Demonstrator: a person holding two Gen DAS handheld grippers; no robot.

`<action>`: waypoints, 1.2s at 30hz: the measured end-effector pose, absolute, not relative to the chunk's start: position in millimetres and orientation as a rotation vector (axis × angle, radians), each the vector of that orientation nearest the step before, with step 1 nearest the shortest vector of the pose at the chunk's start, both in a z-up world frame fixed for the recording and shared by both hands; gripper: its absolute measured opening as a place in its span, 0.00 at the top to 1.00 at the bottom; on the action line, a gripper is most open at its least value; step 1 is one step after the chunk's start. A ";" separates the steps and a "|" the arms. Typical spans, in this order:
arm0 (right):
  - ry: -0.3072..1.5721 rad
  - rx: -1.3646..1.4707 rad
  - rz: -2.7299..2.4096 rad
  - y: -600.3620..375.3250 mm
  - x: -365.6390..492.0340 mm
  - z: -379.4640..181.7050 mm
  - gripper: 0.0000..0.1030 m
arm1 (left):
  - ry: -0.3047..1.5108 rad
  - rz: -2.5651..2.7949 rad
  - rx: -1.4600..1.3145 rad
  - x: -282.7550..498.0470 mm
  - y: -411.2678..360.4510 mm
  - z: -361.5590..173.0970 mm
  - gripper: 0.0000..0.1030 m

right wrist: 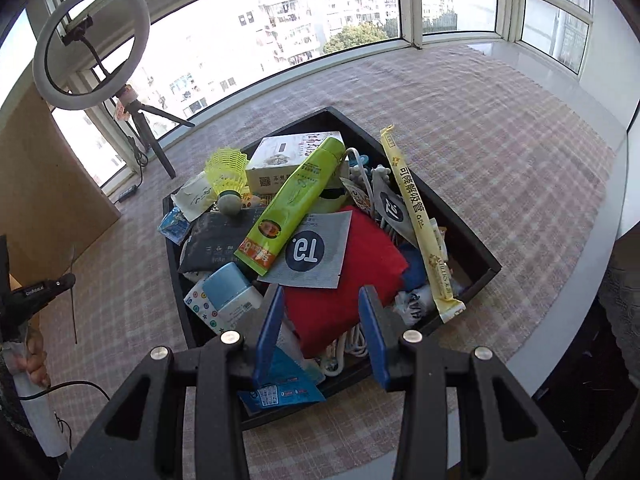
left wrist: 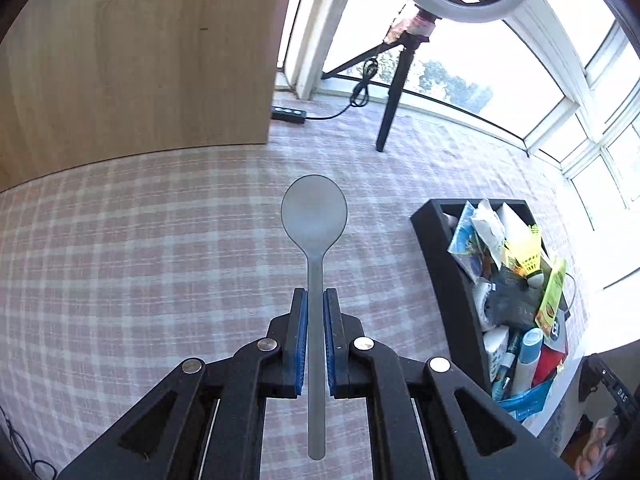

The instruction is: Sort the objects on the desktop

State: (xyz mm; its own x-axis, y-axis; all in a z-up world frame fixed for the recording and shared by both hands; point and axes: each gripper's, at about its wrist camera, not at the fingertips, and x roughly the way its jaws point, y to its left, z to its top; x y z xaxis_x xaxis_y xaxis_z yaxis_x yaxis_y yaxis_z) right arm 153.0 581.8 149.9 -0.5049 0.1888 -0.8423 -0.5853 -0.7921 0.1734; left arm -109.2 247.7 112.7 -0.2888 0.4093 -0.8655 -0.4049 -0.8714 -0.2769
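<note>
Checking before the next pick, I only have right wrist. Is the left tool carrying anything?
Observer: Yes, the left tool is shut on a grey spoon, gripped on the handle.
Operator: Which way is the bowl?
Observer: Pointing forward past the fingertips, above the checked tablecloth.
Operator: Is the spoon over the tray?
Observer: No, the black tray sits off to its right in the left wrist view.

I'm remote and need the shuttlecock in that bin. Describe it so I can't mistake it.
Find the black tray heaped with clutter on the checked tablecloth. At its far left corner, beside the white box and the lime-green tube, sits the shuttlecock. It alone has a yellow mesh skirt flaring up from a round grey-green nose.
</note>
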 end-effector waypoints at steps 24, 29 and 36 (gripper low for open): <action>0.810 -1.098 2.080 628.6 249.7 123.3 0.63 | 0.393 1.788 -1.267 -6.5 487.5 153.9 0.62; 0.790 -1.106 2.107 625.1 240.5 126.9 0.63 | 0.400 1.842 -1.266 -9.7 468.7 158.3 0.63; 0.738 -1.135 2.186 605.0 217.5 138.8 0.63 | 0.366 1.951 -1.281 -19.3 405.6 165.3 0.56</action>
State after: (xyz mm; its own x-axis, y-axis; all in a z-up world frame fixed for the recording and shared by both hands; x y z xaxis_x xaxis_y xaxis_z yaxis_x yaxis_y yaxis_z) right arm 217.5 605.0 138.8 -0.4828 0.2261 -0.8461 -0.6924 -0.6900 0.2107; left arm -19.3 405.6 165.3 -0.2082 0.4367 -0.8752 -0.7240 -0.6705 -0.1624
